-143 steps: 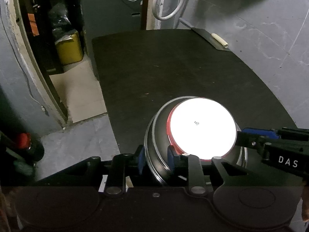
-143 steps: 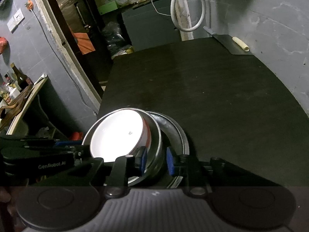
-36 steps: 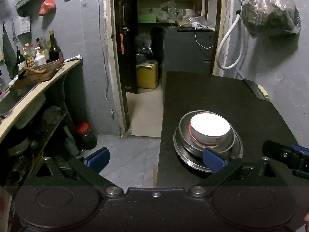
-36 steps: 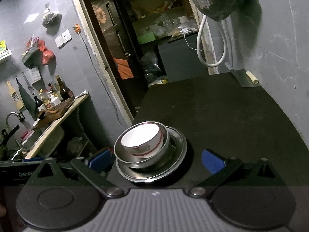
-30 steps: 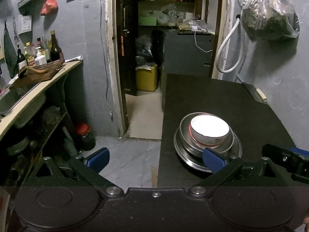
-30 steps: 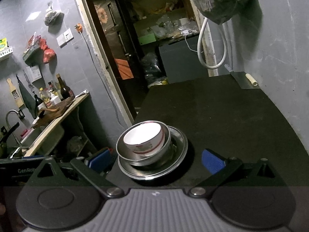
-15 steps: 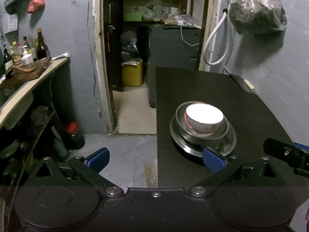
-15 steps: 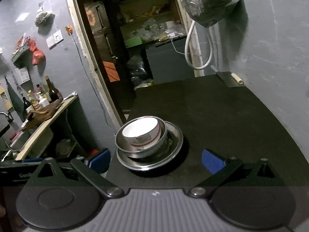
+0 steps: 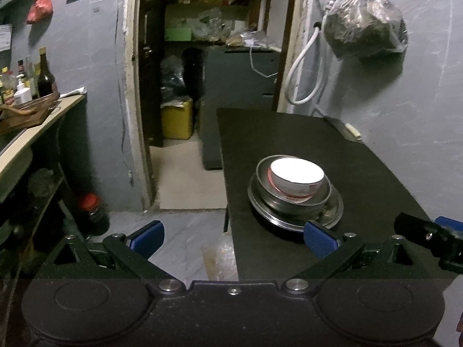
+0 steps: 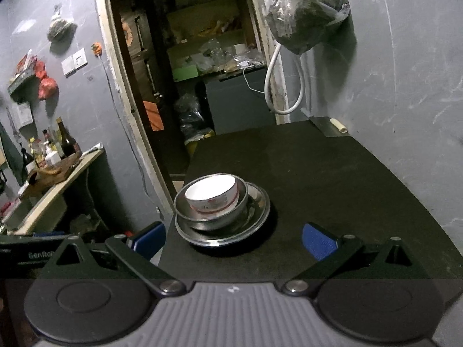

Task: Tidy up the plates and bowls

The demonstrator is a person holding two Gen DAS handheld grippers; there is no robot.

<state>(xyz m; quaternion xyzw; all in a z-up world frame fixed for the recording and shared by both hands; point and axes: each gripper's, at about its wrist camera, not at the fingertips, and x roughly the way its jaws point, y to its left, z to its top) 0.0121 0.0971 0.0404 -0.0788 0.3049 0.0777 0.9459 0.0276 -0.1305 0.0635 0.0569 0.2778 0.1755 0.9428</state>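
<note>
From the left wrist view, the left claw [image 9: 233,235] stands wide apart, its blue-padded fingers [image 9: 320,238] holding nothing. Ahead and to the right, near the left edge of the black matte surface [image 9: 361,185], sits a nested stack: a white ceramic bowl with a red band [image 9: 296,180] rests inside a steel bowl [image 9: 292,199], which stands on a round steel plate [image 9: 332,211]. The right finger's blue pad lies just in front of the plate's rim, apart from it. At the far right the black tip of the right claw [image 9: 425,238] enters the picture. Behind the surface a white hose [image 9: 303,69] loops down the grey wall beside a hanging plastic bag of dark contents [image 9: 364,26]. A yellow container [image 9: 177,118] stands on the floor in the doorway.

From the right wrist view, the right claw [image 10: 234,235] is likewise spread wide and empty. The same stack stands between and beyond its fingers, nearer the left one, with the white bowl tilted slightly in the steel bowl. A dark bottle [image 10: 68,140] stands among others on the wooden shelf [image 10: 58,179] at left. A flat metal blade with a pale handle [image 10: 330,124] lies at the surface's far corner.
</note>
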